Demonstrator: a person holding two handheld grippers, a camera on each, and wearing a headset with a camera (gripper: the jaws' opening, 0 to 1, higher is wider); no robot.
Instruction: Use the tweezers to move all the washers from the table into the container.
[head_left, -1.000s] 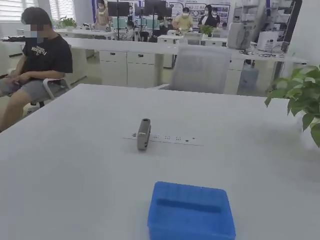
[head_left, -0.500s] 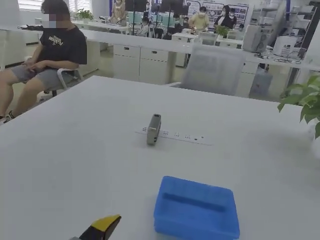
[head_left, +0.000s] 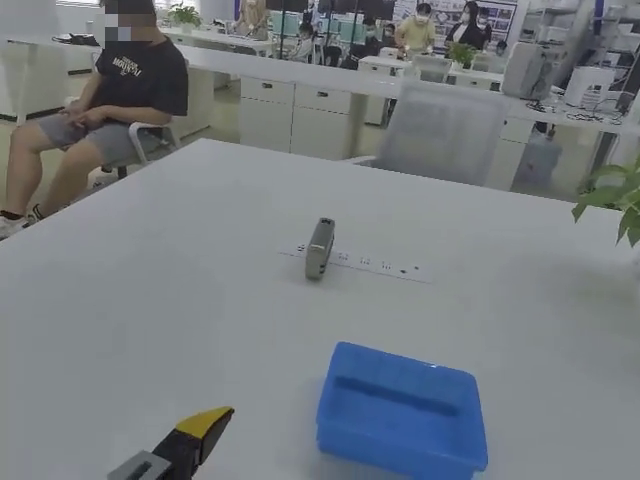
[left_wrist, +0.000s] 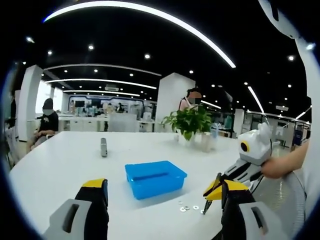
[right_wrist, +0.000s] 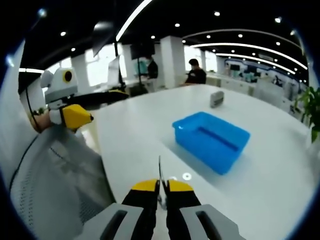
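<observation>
Washers (left_wrist: 186, 206): a few small metal rings lying loose on the white desk (head_left: 200, 280), just beside the container's near wall. None can be made out inside it.
Container (head_left: 395, 452): a shallow blue open tray sitting flat on the desk, probably put close to the washers so each carry is short.
Tweezers (right_wrist: 159, 170): a thin metal pair pinched between the right claw's jaws and pointing forward toward the washers. Their tip is near the rings; contact cannot be told.
Right claw (right_wrist: 161, 188): closed tight on the tweezers, low over the desk, so the tool acts as a finer fingertip.
Left claw (left_wrist: 163, 185): jaws spread wide and holding nothing, raised left of the container, seemingly kept clear of the work.
Stage: likely the very start, with no washer lifted yet.
Next move: needs careful aim. The rings are flat and thin, so they could slide away or slip from the tips.
</observation>
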